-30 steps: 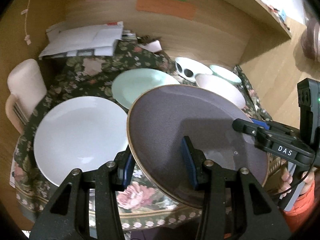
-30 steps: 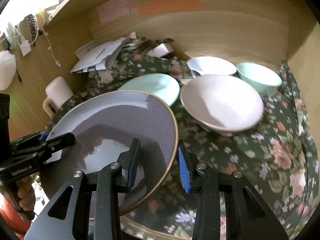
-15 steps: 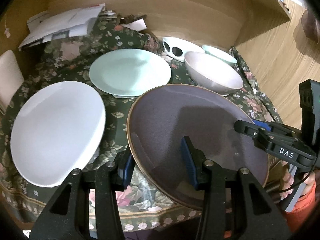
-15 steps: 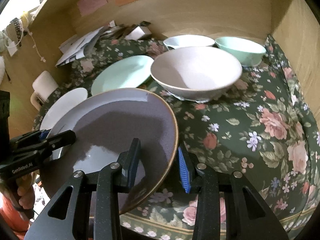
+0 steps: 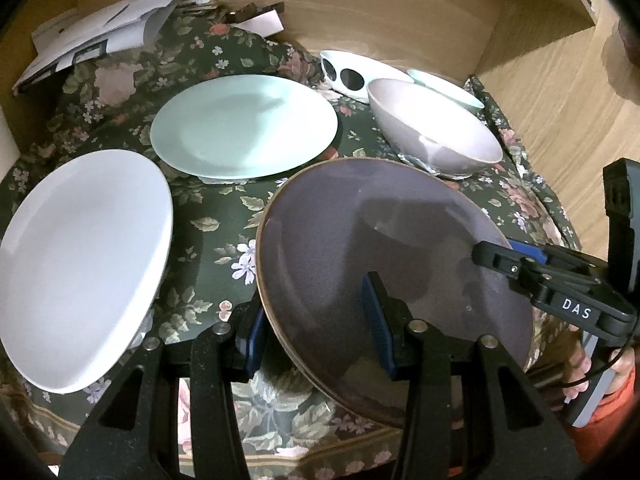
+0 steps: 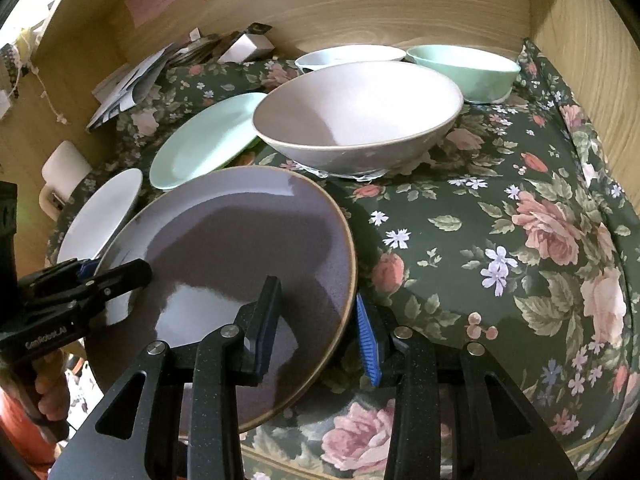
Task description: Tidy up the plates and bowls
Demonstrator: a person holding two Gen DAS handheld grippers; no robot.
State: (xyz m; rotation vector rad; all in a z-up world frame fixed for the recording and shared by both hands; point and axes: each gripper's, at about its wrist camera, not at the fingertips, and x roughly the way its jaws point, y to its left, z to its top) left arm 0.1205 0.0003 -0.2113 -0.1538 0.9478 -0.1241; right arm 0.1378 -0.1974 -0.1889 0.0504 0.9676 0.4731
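Left gripper point(image 5: 316, 330) and right gripper point(image 6: 316, 320): jaws of both clamp opposite rims of purple plate point(image 5: 384, 248). Pale bowl point(image 6: 356, 112) beyond on bench.

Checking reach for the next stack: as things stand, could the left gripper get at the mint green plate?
Probably not yet. The left gripper is shut on the purple plate, as is the right gripper. The mint green plate lies bare ahead, nothing on it, so releasing first would free the way.

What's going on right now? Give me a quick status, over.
Left gripper and right gripper each straddle the rim of the round grey-purple plate. Large pale grey bowl close ahead, mint-green plate to its left.
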